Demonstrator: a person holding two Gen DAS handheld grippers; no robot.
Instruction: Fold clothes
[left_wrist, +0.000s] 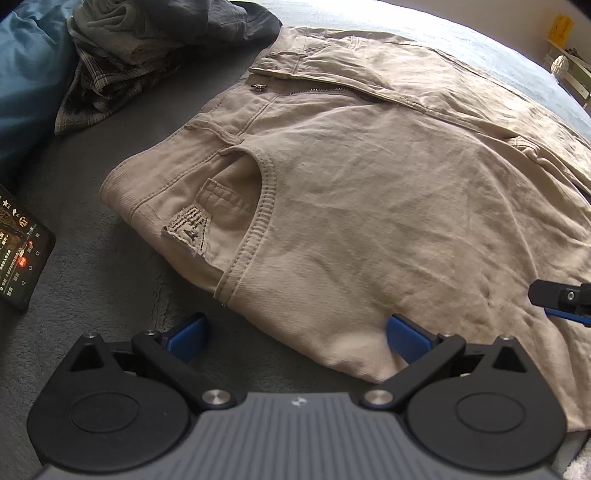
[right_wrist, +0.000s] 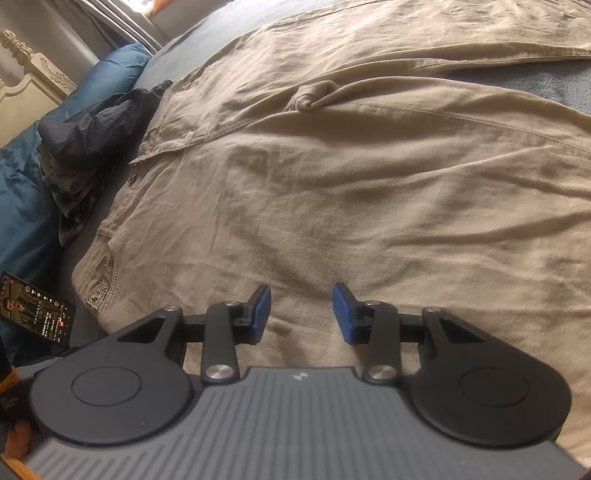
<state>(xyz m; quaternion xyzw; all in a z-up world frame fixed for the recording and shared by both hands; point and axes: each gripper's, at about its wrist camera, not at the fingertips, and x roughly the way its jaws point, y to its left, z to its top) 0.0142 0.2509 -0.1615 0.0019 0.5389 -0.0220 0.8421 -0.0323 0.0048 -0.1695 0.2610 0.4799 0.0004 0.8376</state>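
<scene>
The beige trousers (left_wrist: 369, 192) lie spread flat on the grey bed cover (left_wrist: 110, 295), waistband toward 9 o'clock in the left wrist view, fly unzipped, legs running off toward 3 o'clock. In the right wrist view both legs lie side by side at full length, with no fold across them.

Left gripper (left_wrist: 295, 338): jaws wide apart, straddling the near edge of the trousers at 6 o'clock, holding nothing. Right gripper (right_wrist: 301, 314): jaws partly open above the cloth, holding nothing; whether the pads touch the fabric cannot be told.

A heap of dark clothes (left_wrist: 147, 48) sits at 11 o'clock against a blue duvet (left_wrist: 26, 81); it looks bunched rather than folded. A phone (left_wrist: 18, 251) lies at 9 o'clock.

Judgement: the trousers are laid out flat but not folded, and the heap also remains to be folded.
</scene>
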